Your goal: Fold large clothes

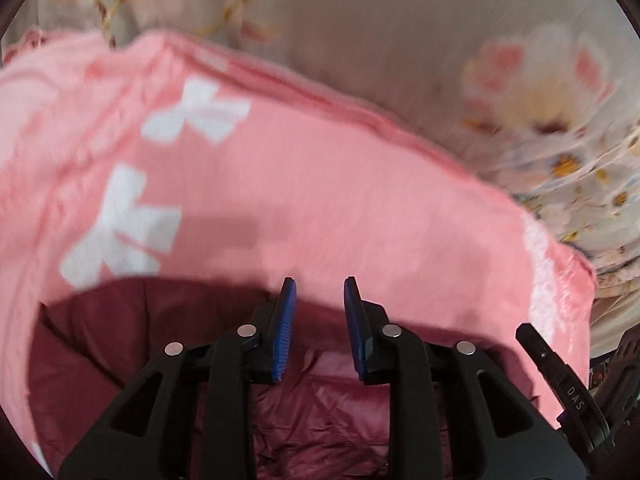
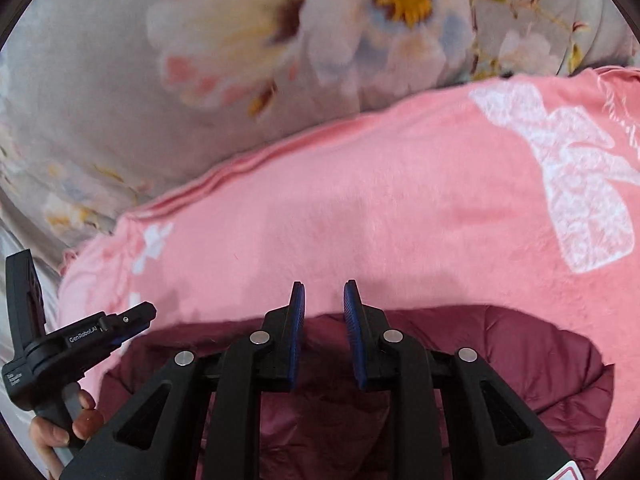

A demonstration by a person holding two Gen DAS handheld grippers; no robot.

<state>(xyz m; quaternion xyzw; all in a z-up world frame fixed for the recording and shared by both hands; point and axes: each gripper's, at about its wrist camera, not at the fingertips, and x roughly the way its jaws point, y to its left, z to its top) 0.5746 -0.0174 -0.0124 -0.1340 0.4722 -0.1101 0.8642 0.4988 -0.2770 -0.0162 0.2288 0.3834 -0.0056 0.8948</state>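
Note:
A dark maroon quilted garment (image 1: pixel 320 412) lies under both grippers, on a pink fleece blanket (image 1: pixel 320 200) with white bow prints. It also shows in the right wrist view (image 2: pixel 500 360), on the same pink blanket (image 2: pixel 400 208). My left gripper (image 1: pixel 320 292) is open and empty, its blue pads above the garment's far edge. My right gripper (image 2: pixel 323 296) is open and empty, likewise over the garment's far edge. The left gripper's body shows at the lower left of the right wrist view (image 2: pixel 80 344).
A grey floral bedsheet (image 2: pixel 200 100) lies beyond the pink blanket, also in the left wrist view (image 1: pixel 400 32). The person's hand (image 2: pixel 68 424) holds the left gripper's handle. The right gripper's body (image 1: pixel 568 384) shows at the lower right of the left wrist view.

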